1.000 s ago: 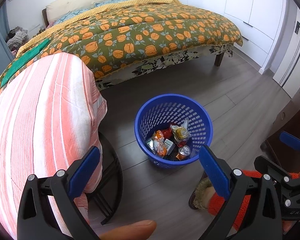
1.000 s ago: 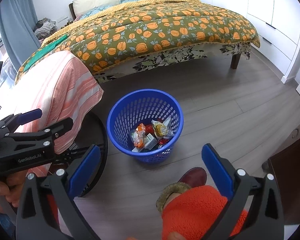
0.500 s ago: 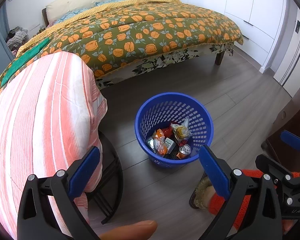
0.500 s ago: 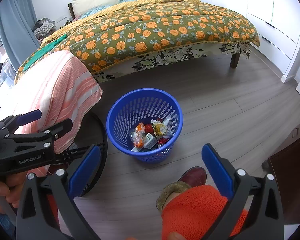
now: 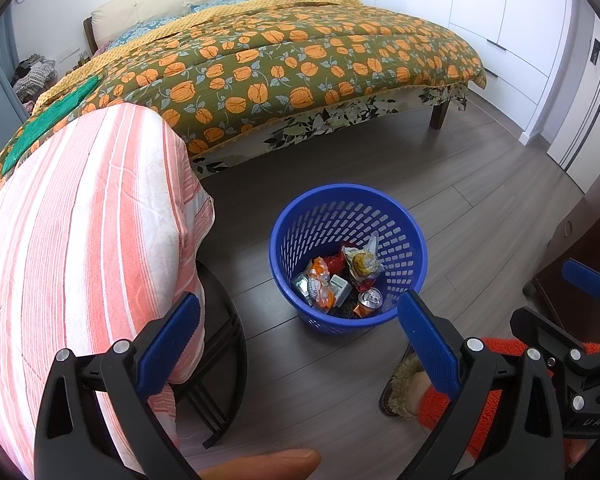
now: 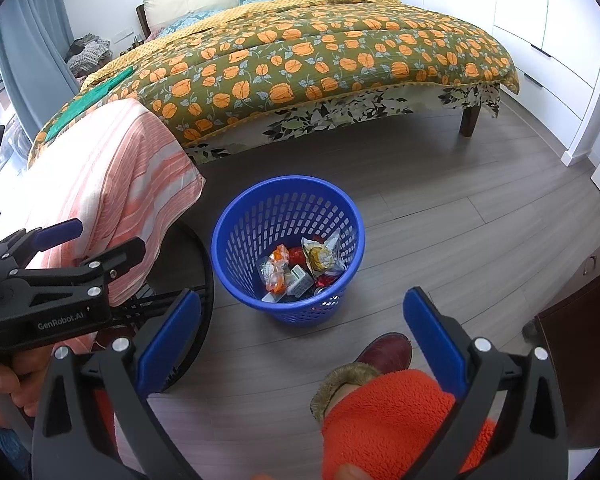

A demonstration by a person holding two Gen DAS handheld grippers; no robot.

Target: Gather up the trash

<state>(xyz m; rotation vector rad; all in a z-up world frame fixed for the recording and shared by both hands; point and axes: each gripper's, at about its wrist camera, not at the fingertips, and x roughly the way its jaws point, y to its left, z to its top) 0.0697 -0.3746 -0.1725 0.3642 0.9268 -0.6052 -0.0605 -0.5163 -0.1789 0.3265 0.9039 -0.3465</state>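
A blue perforated basket (image 5: pixel 296 216) (image 6: pixel 236 216) stands on the wooden floor in front of the bed. Inside it lie snack wrappers (image 5: pixel 362 262) (image 6: pixel 320 254), a small carton (image 5: pixel 340 286) and a drink can (image 5: pixel 370 300). My left gripper (image 5: pixel 300 332) hovers above and in front of the basket, open, nothing between its blue pads. My right gripper (image 6: pixel 300 328) is likewise open and empty, a little right of the left one. The left gripper (image 6: pixel 60 240) shows at the left edge of the right wrist view.
A chair draped with a pink striped towel (image 5: pixel 80 240) (image 6: pixel 112 172) stands left of the basket. A bed with an orange-flowered quilt (image 5: pixel 280 64) fills the back. A person's foot in a slipper (image 6: pixel 384 352) and orange trouser leg (image 6: pixel 388 420) is near the basket. A dark cabinet (image 6: pixel 580 340) stands at right.
Both views have drifted only slightly; the basket sits a touch lower in the left wrist view. Both grippers stay open and empty.
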